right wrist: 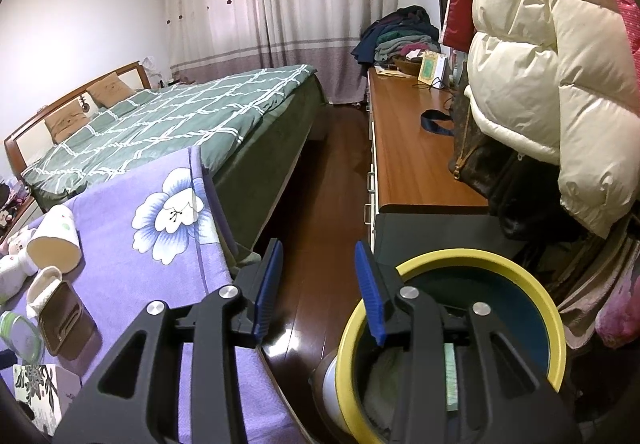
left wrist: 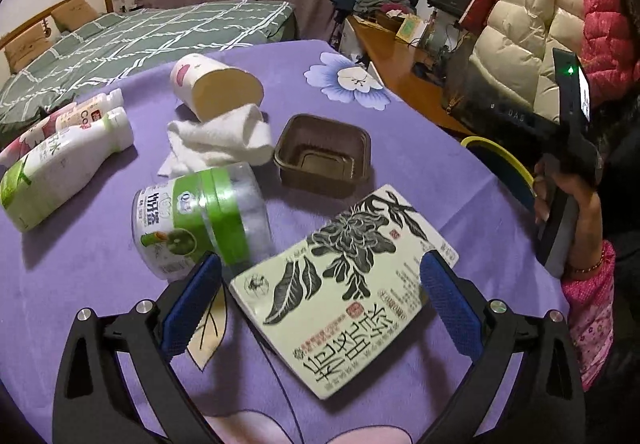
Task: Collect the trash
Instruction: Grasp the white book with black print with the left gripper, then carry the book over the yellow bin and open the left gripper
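Purple floral cloth (left wrist: 400, 171) covered the table, with a bed and curtains behind. And the left gripper (left wrist: 320, 300) hung with jaws spread wide, straddling the flat tea box (left wrist: 344, 292), pads not yet pressing on it. Beside it lay the green-lidded jar (left wrist: 200, 219), a brown tray (left wrist: 324, 159), a crumpled tissue (left wrist: 220, 139), a tipped paper cup (left wrist: 216, 87) and two bottles (left wrist: 60, 175). Off the table's edge, the right gripper (right wrist: 316, 292) waited part-open and empty by the yellow-rimmed bin (right wrist: 556, 324). The risk, I'd judge: a flat box could slide or tilt under closing jaws and nudge the jar rolling.
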Demonstrator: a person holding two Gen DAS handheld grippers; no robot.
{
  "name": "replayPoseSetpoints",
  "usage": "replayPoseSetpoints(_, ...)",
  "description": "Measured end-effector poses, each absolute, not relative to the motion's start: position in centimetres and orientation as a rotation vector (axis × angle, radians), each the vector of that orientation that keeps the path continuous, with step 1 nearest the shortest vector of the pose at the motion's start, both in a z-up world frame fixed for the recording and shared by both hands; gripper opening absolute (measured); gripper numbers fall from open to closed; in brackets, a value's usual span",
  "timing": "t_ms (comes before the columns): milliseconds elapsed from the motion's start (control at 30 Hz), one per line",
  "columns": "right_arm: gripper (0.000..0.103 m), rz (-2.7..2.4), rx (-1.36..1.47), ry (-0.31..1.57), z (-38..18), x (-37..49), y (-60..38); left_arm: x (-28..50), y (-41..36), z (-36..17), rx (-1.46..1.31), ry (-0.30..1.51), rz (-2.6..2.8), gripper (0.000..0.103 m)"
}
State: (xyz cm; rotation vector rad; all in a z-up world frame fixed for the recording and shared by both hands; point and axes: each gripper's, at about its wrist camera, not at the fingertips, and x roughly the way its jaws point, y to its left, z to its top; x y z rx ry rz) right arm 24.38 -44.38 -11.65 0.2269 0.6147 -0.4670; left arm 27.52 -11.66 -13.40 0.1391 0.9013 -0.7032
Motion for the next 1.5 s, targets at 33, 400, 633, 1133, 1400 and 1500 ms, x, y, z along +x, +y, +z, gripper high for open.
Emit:
replayPoseSetpoints(33, 0.037, -0.467, 0.228, 0.614, -11.6, 24.4, -44.4, 27.7, -11.8, -13.4, 0.141, 0.904, -0.708, 0.098)
replayPoseSetpoints(400, 0.038, -0.462, 0.230, 0.619, -11.8, 24.4, -44.6, 24.9, -13.2, -14.1, 0.213, 0.962, -0.806, 0.098)
replayPoseSetpoints(633, 0.038, -0.462, 0.232, 0.621, -11.9, 24.4, -44.6, 25.7, -13.6, -13.6, 0.234, 0.936, -0.749, 0.098)
replayPoseSetpoints(1133, 0.039, -0.450, 0.243, 0.622, -12.1, 24.2, -44.3, 26.1, -17.6, -15.9, 0.381, 0.962, -0.726, 0.086)
replayPoseSetpoints(1400, 0.039, -0.433, 0.282, 0.610, -11.6, 23.2, -44.8, 25.7, -18.7, -15.1, 0.383, 0.956, -0.680, 0.074)
replayPoseSetpoints(1500, 0.039, -0.423, 0.289, 0.596, -11.2, 21.9, -45.0, 25.2, -19.5, -14.4, 0.395, 0.936, -0.670, 0.074)
